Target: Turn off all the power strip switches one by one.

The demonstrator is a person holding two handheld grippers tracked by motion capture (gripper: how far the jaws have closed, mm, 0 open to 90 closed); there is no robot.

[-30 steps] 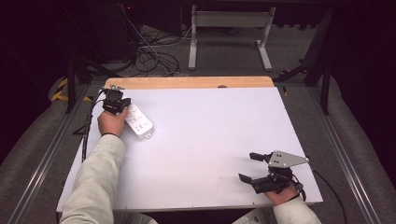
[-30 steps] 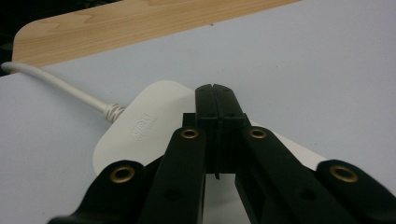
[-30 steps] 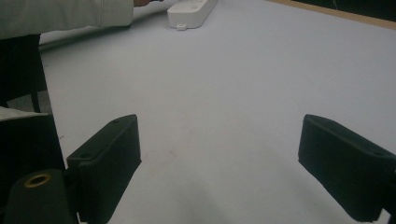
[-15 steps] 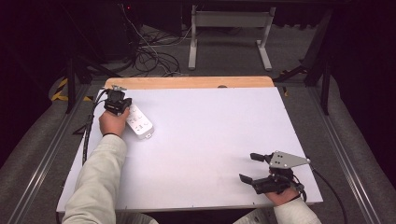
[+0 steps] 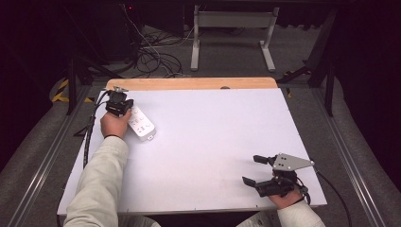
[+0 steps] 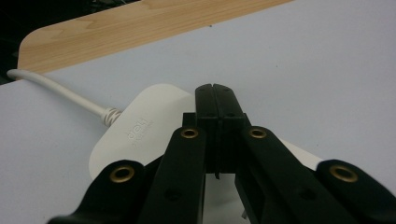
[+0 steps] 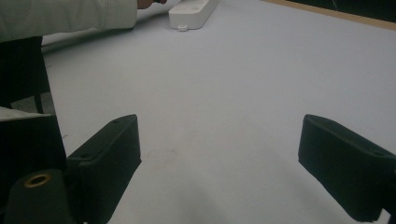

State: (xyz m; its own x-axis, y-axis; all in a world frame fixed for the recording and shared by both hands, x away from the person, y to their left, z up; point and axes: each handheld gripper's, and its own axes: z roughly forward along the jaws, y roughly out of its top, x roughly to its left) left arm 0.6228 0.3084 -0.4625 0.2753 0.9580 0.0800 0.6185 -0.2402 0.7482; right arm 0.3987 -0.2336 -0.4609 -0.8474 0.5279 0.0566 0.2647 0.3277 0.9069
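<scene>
A white power strip (image 5: 141,125) lies flat at the table's far left, with its white cable (image 6: 56,91) running off to the left. My left gripper (image 5: 118,102) is shut and sits at the strip's cable end. In the left gripper view its jaws are pressed together, with nothing between them, just above the power strip (image 6: 144,126). My right gripper (image 5: 249,169) rests open near the front right corner, jaws pointing left. In the right gripper view the right gripper (image 7: 224,154) is wide apart over bare table, with the power strip (image 7: 191,11) far off.
The white table top (image 5: 213,137) has a wooden strip (image 5: 189,83) along its far edge. A light sleeve (image 5: 101,179) stretches up the left side. Beyond the table are tangled floor cables (image 5: 151,56) and a metal stand (image 5: 231,28).
</scene>
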